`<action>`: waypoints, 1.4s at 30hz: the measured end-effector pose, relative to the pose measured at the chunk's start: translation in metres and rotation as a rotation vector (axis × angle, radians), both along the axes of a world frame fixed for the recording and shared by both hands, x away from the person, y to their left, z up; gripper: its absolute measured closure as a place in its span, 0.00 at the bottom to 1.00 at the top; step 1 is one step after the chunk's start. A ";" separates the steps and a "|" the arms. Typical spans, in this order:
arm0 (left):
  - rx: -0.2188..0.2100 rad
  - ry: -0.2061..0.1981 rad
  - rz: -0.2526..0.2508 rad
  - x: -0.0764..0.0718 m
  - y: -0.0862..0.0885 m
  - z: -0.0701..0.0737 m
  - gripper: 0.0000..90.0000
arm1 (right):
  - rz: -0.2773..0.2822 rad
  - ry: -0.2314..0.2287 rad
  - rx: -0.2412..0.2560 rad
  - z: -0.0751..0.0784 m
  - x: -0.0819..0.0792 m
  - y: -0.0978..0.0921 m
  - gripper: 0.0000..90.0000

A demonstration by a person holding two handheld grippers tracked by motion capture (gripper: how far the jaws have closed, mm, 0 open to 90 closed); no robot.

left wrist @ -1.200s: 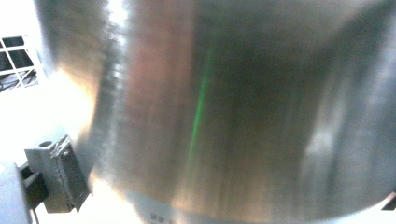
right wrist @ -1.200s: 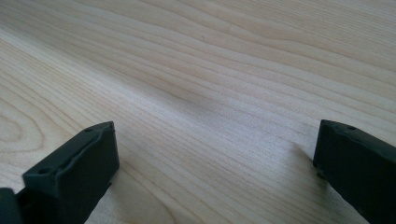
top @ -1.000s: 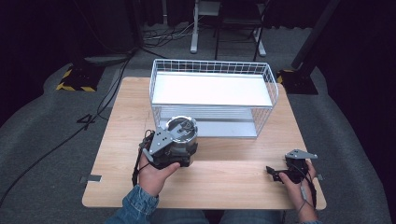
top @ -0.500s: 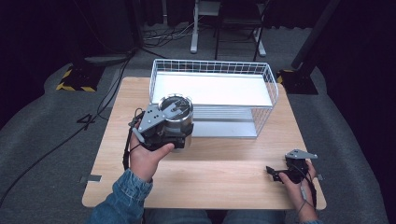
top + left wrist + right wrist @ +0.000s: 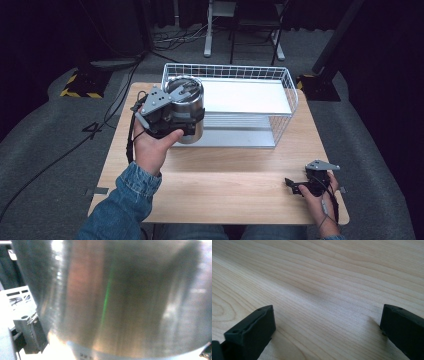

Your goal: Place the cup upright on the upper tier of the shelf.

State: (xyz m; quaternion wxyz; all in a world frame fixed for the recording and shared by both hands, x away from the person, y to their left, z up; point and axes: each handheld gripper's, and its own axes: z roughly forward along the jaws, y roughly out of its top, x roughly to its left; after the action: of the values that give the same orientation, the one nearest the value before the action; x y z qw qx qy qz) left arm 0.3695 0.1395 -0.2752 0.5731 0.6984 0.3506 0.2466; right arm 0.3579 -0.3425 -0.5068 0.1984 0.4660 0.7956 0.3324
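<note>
High view. Left gripper (image 5: 186, 116): clamped on a steel pot (image 5: 185, 107), carried clear of the worktop (image 5: 225, 175), upright, at the near left corner of the wire basket (image 5: 287, 87). Whether the pot has passed over the rim cannot be told. Right gripper (image 5: 295, 186): resting on the worktop at the near right, holding nothing.

Left gripper view. Pot wall (image 5: 112, 297), brushed metal, blurred, very close; jaws hidden. White basket wire at left.

Right gripper view. Jaws wide apart, bare wood (image 5: 319, 285) between them.

Risk. Smooth wall may slide in the jaws if the pot tilts. Pot base may catch the basket rim if lowered too near it.
</note>
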 end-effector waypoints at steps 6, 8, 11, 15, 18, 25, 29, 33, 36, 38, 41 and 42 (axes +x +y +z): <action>-0.028 -0.018 0.025 0.010 0.003 0.015 0.03 | 0.000 0.000 0.000 0.000 0.000 0.000 0.00; -0.029 -0.026 0.033 0.013 0.004 0.020 0.03 | 0.000 0.000 0.000 0.000 0.000 0.000 0.00; -0.037 -0.034 0.048 0.019 0.005 0.025 0.03 | 0.000 0.000 0.000 0.000 0.000 0.000 0.00; -0.050 -0.045 0.074 0.026 0.005 0.030 0.03 | 0.000 0.000 0.000 0.000 0.000 0.000 0.01; -0.048 -0.051 0.083 0.030 0.006 0.033 0.03 | 0.000 0.000 0.000 0.000 0.000 0.000 0.01; -0.059 -0.054 0.111 0.047 0.006 0.041 0.03 | 0.000 0.000 0.000 0.000 0.000 0.000 0.00; -0.056 -0.061 0.138 0.059 0.004 0.046 0.03 | 0.000 0.000 0.000 0.000 0.000 0.000 0.00; -0.061 -0.054 0.155 0.072 0.004 0.049 0.04 | 0.000 -0.001 0.000 0.000 0.000 0.000 0.00; -0.059 -0.046 0.174 0.082 0.004 0.050 0.04 | 0.000 -0.001 0.000 0.000 0.000 0.000 0.01; -0.057 -0.044 0.178 0.086 0.005 0.050 0.04 | 0.000 -0.001 0.000 0.000 0.000 0.000 0.00; -0.076 -0.030 0.192 0.097 0.007 0.048 0.04 | -0.001 -0.002 -0.001 0.000 0.000 0.000 0.01; -0.081 -0.025 0.199 0.100 0.007 0.047 0.04 | -0.001 -0.002 -0.001 0.000 0.000 0.000 0.01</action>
State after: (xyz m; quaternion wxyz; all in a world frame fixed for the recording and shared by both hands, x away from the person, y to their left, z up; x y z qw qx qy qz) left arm 0.4698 0.1462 -0.2280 0.5779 0.6333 0.4209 0.2963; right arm 0.3576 -0.3423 -0.5067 0.1998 0.4659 0.7954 0.3322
